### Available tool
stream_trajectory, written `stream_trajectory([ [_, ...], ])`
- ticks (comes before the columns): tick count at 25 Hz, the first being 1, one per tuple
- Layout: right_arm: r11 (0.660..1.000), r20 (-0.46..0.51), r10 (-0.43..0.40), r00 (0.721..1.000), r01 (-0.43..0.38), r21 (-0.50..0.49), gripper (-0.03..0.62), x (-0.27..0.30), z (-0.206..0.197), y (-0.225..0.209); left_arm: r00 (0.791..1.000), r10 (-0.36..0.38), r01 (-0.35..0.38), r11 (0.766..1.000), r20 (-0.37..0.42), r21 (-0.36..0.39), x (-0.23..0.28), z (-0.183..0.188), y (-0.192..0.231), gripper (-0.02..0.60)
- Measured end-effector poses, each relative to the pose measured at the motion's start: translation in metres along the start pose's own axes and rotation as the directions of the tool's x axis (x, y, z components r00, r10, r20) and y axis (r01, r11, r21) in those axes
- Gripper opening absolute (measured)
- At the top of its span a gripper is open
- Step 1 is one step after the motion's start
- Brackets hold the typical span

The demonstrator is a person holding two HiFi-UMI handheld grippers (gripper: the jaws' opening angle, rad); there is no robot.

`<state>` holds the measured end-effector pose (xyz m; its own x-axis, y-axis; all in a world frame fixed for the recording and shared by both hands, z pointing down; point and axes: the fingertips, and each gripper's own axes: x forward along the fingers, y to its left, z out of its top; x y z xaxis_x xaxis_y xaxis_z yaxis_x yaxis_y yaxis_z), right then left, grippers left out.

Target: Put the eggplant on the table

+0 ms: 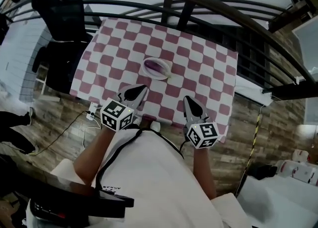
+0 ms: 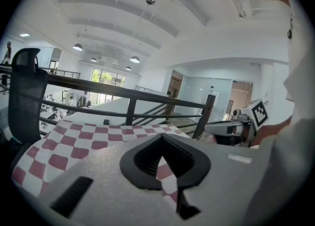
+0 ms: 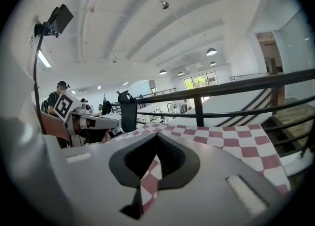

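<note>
A purple eggplant (image 1: 158, 66) lies in a white plate (image 1: 149, 71) near the middle of the table with the red-and-white checked cloth (image 1: 198, 68). Both grippers hover at the table's near edge, short of the plate. My left gripper (image 1: 143, 89) is shut and empty, its tips pointing toward the plate. My right gripper (image 1: 187, 99) is shut and empty too, a little further right. The left gripper view shows closed jaws (image 2: 160, 136) over the cloth (image 2: 93, 139); the right gripper view shows the same (image 3: 157, 135). Neither gripper view shows the eggplant.
A black railing (image 1: 208, 3) curves behind the table's far side. A black office chair (image 1: 62, 13) stands at the far left corner. Cables and a power strip (image 1: 92, 116) lie on the wooden floor by the near left corner.
</note>
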<state>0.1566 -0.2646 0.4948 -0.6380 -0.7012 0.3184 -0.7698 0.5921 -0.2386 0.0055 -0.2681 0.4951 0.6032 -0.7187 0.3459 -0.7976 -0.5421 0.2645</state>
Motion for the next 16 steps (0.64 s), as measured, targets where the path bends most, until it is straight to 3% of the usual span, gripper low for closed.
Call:
stream_trajectory([
  [16,0.999,-0.019,-0.054,0.998,0.054,0.000,0.006,0.030,0.002,0.008,0.999,-0.045,0.046,0.999,-0.012,0.007,0.006,0.008,0.036,0.005],
])
